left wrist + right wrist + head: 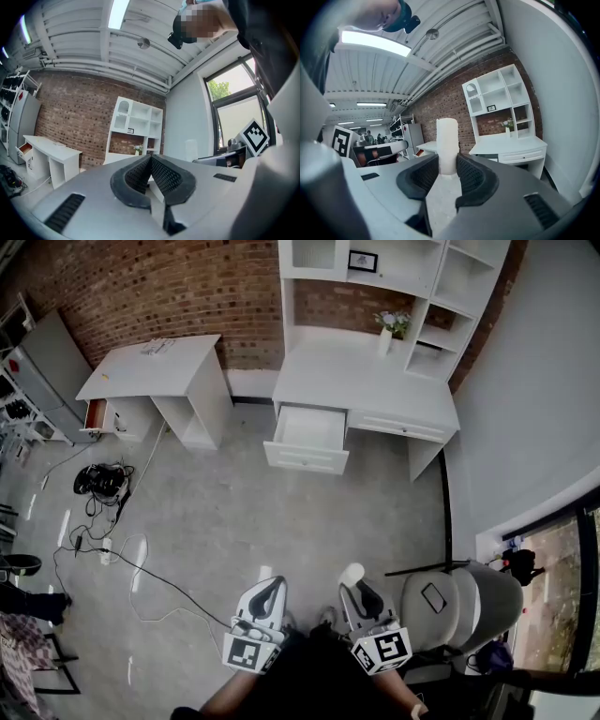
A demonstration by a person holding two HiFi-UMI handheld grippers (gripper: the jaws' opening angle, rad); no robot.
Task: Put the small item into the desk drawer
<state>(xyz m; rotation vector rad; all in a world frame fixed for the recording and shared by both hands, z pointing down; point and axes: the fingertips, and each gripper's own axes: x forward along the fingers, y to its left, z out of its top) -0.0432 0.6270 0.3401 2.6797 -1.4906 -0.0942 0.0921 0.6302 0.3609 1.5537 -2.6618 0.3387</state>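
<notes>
My right gripper [354, 587] is shut on a small white cylinder [352, 574], which stands upright between the ribbed pads [469, 174]. In the right gripper view the cylinder [447, 143] rises above the jaws. My left gripper [274, 587] is held beside it, shut with nothing in it; its pads [161, 174] meet at the tips. Both grippers are low in the head view, far from the white desk [375, 381]. The desk's left drawer [309, 439] is pulled open and looks empty.
A white hutch [394, 268] with a vase [386, 338] stands on the desk. A grey chair [459, 601] is just right of my right gripper. A second white desk [155, 367] stands at the left. Cables [103, 486] lie on the floor at the left.
</notes>
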